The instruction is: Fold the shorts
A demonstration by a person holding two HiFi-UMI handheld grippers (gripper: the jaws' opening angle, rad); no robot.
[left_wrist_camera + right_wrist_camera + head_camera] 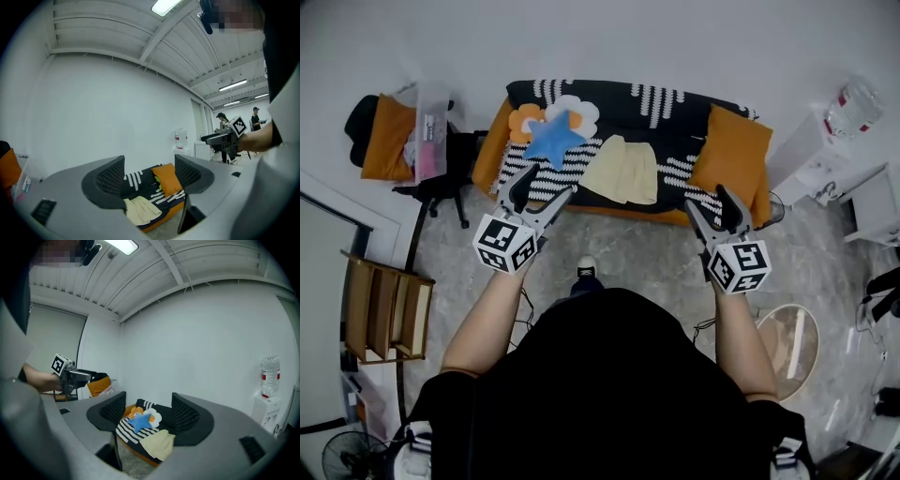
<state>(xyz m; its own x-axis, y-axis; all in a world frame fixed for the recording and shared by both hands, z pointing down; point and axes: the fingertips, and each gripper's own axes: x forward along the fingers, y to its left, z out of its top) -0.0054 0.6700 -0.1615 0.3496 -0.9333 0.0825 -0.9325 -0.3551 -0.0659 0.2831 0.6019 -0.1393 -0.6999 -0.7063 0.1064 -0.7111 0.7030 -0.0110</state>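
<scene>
I stand facing a low sofa (675, 105), with my left hand-held gripper (546, 186) and my right hand-held gripper (710, 199) held level over its front edge, well apart from each other. Both have their jaws spread wide, the ribbed dark pads facing each other. Through each gap I see only the sofa beyond, and nothing is gripped. Each tool carries a white marker cube (504, 246) with black square patterns near my wrist.

The shorts (623, 169) lie on the seat at about mid-sofa. They are pale yellow, thin soft cloth in a rumpled, roughly rectangular shape, and neither tool touches them. They may be doubled over, but from here I can't be sure.

The sofa's cover is black with bands of short white stripes, over an orange base. Left of the shorts sit a blue star-shaped plush cushion (553, 136) and a white and orange flower-shaped cushion (581, 111). To the right, a plump square orange cushion (731, 150) leans at the arm. The floor (647, 262) is grey, marbled and glossy
</scene>
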